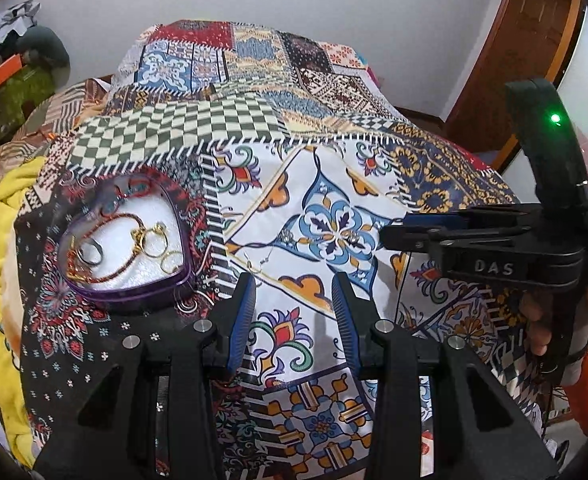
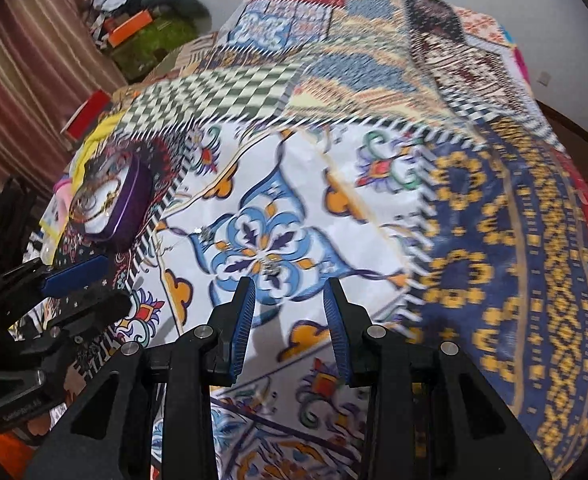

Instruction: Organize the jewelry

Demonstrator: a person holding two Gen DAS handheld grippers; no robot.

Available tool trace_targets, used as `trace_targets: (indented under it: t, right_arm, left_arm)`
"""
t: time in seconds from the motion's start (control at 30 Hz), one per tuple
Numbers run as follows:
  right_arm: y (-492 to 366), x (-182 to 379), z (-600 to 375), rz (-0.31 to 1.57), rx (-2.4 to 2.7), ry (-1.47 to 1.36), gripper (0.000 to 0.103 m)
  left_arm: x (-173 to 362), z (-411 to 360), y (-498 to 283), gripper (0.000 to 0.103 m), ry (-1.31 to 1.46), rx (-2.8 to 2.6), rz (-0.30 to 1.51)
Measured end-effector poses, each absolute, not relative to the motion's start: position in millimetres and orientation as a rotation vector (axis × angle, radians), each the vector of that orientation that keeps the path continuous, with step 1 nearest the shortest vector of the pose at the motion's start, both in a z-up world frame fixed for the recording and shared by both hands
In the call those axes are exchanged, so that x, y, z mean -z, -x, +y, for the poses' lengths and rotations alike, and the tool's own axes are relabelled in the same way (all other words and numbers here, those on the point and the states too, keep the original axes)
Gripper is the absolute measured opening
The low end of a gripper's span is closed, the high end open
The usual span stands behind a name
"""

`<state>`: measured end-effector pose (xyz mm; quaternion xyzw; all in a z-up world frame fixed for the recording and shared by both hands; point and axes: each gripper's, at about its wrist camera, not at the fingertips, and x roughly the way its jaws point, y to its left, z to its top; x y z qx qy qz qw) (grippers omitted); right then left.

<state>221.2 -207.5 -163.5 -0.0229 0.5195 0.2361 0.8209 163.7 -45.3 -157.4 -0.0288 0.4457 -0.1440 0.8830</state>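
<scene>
A purple heart-shaped box (image 1: pixel 181 276) with a white foam lining lies on the patchwork quilt (image 1: pixel 374 184). It holds gold rings (image 1: pixel 153 240), a silver ring (image 1: pixel 89 254) and a red cord. Small silver pieces (image 1: pixel 285 236) and a gold hook earring (image 1: pixel 253 269) lie loose on the quilt around the blue flower print. My left gripper (image 1: pixel 294 284) is open and holds nothing, right of the box. My right gripper (image 2: pixel 289 286) is open too, with a small silver piece (image 2: pixel 270 267) just beyond its tips. The box (image 2: pixel 129 204) sits far to its left.
A yellow knitted blanket (image 1: pixel 1 248) lies past the quilt's left edge. Cluttered boxes and bags (image 1: pixel 9 64) sit in the back left corner. A wooden door frame (image 1: pixel 514 52) stands at the right. A hand (image 1: pixel 534 320) in an orange sleeve holds the right gripper (image 1: pixel 394 230).
</scene>
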Motion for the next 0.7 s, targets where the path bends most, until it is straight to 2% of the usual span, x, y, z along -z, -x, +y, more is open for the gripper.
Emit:
trace_targets:
  t: [0.3,0.4,0.47,0.7]
  right_arm:
    - [-226,180,-186,1.124,-0.511,0.151,0.032]
    - [-227,182,-183,1.11,-0.5,0.161,0.022]
    - [-226,183,-184,1.104,-0.496,0.161,0.008]
    - [-220,171,-186,1.062,-0.485,0.134,0.008]
  left_arm:
    - [181,-30,-166,0.039,0.087,0.268,0.989]
    - [184,-27,-166,0.039,0.11,0.267,0.999]
    - [184,-26,-165,0.039,0.11,0.265,0.999]
    - [169,-31,-166,0.038,0.087,0.268,0.97]
